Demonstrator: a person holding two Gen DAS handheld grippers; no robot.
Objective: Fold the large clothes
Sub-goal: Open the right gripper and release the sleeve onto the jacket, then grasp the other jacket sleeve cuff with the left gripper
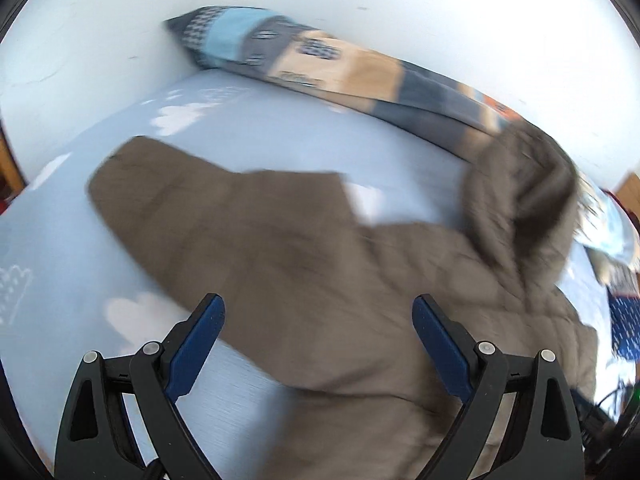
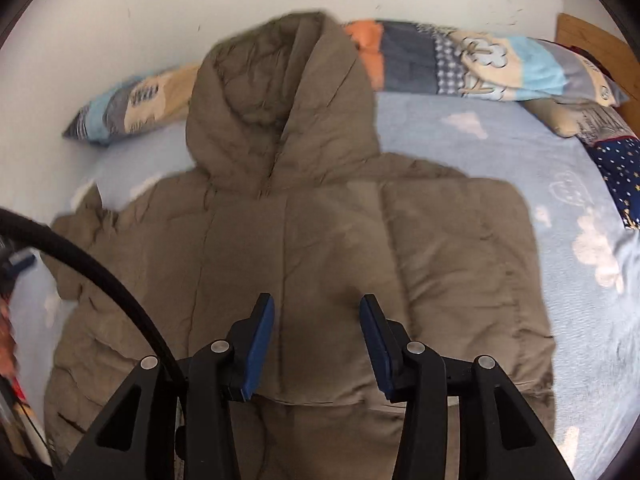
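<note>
Puffy jacket (image 2: 320, 240) spread on bed (image 2: 480, 152)
We judge it soft, bulky; grip sleeve (image 1: 192, 208) cuff ahead of jaws; both jaws spread, empty.

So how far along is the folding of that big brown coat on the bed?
Early on. Done: the brown hooded coat lies spread flat on the blue bed sheet, and its right sleeve looks folded in over the body. In hand: nothing; the left hand-held gripper and right hand-held gripper both hang open above it. Left: the other sleeve still sticks out, the hood lies unfolded, and the body is not doubled over.
</note>
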